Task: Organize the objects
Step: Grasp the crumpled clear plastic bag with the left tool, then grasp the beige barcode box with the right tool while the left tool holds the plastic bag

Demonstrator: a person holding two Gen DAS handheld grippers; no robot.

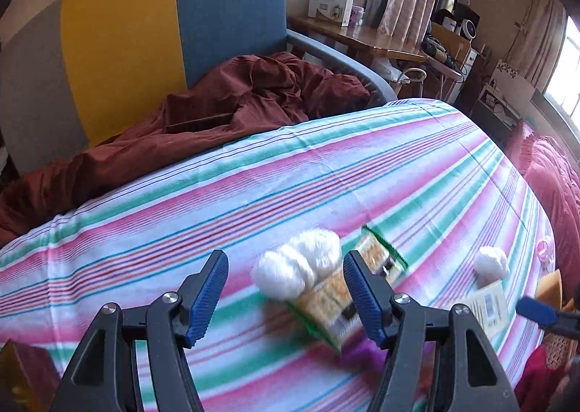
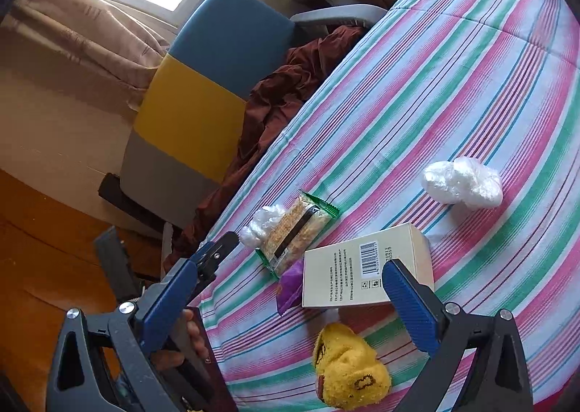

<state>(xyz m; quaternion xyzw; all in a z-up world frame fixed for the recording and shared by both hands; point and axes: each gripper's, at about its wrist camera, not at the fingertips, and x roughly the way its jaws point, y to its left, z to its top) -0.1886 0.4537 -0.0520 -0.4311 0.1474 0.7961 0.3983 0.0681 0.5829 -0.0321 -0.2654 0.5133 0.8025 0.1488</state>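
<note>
Objects lie on a striped bed sheet. A green-edged snack bar packet lies between my left gripper's open fingers, with a white plastic wad resting against it. In the right wrist view the packet and wad lie left of a cream box with a barcode. A purple wrapper sits at the box's left edge. A yellow sock lies below the box. A second white wad lies further right. My right gripper is open, above the box and sock.
A blue, yellow and grey chair with dark red fabric stands beside the bed. A wooden desk with boxes stands behind. A red quilt lies at the right. The wooden floor shows past the bed's edge.
</note>
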